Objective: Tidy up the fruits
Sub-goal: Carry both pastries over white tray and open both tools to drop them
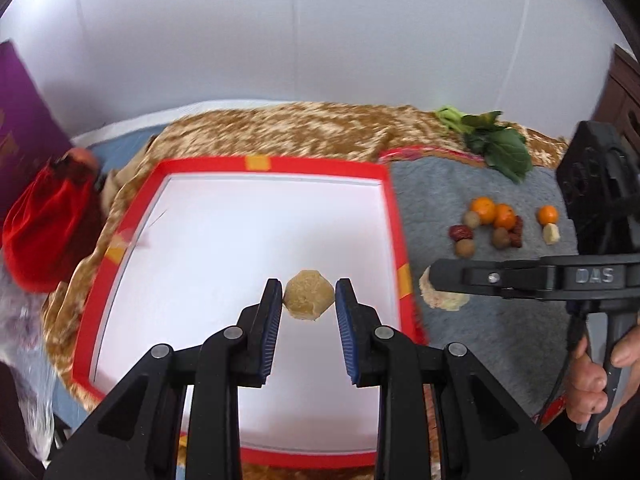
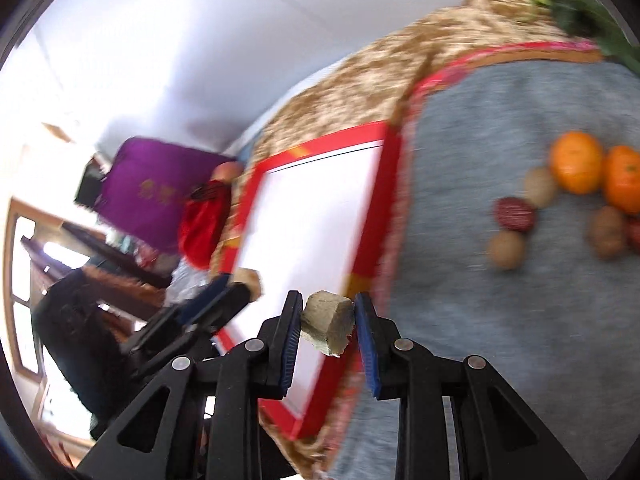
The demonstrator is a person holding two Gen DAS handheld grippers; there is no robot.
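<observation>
A tan faceted chunk (image 1: 308,296) is held over the red-rimmed white tray (image 1: 276,169); oranges (image 1: 483,209), brown longans and red dates are clustered on the grey mat (image 1: 492,320)

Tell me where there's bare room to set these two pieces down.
The red-rimmed tray is bare white all over; the left tool already holds its tan chunk above it. The grey mat is free on its near part. Crowded: the oranges and the brown fruits on the far part.
</observation>
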